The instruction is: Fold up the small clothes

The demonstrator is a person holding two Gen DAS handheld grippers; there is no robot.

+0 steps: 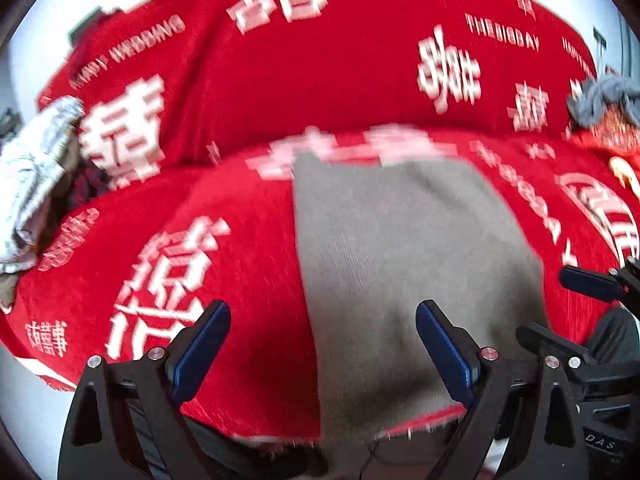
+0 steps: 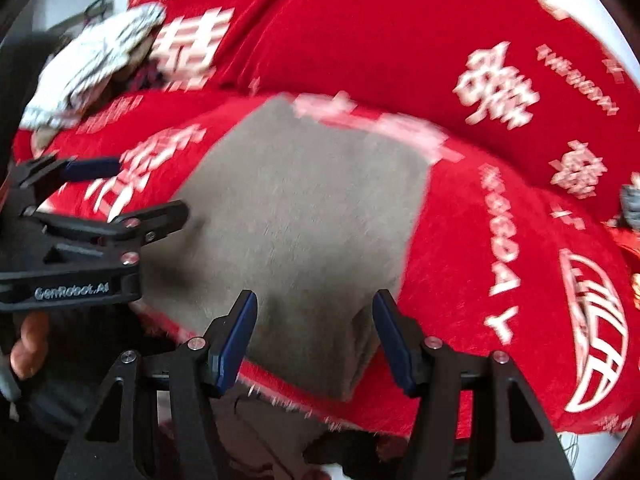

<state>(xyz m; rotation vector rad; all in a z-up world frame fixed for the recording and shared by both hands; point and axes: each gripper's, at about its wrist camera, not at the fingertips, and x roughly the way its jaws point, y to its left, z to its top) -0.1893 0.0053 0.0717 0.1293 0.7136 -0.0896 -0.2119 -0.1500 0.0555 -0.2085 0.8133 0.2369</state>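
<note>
A grey-brown cloth (image 1: 400,264) lies flat on a red blanket with white lettering; it shows in the right wrist view (image 2: 304,216) too, folded into a rough rectangle. My left gripper (image 1: 323,320) is open and empty, above the cloth's near left edge. My right gripper (image 2: 316,308) is open and empty, over the cloth's near right corner. The left gripper shows at the left of the right wrist view (image 2: 116,188), and the right gripper at the right edge of the left wrist view (image 1: 560,304). Both views are blurred.
A white patterned garment (image 1: 36,172) lies crumpled at the far left of the red blanket (image 1: 320,80), also in the right wrist view (image 2: 92,60). A grey and red pile (image 1: 604,108) sits at the far right. The blanket's fringed front edge (image 2: 320,404) is just under the grippers.
</note>
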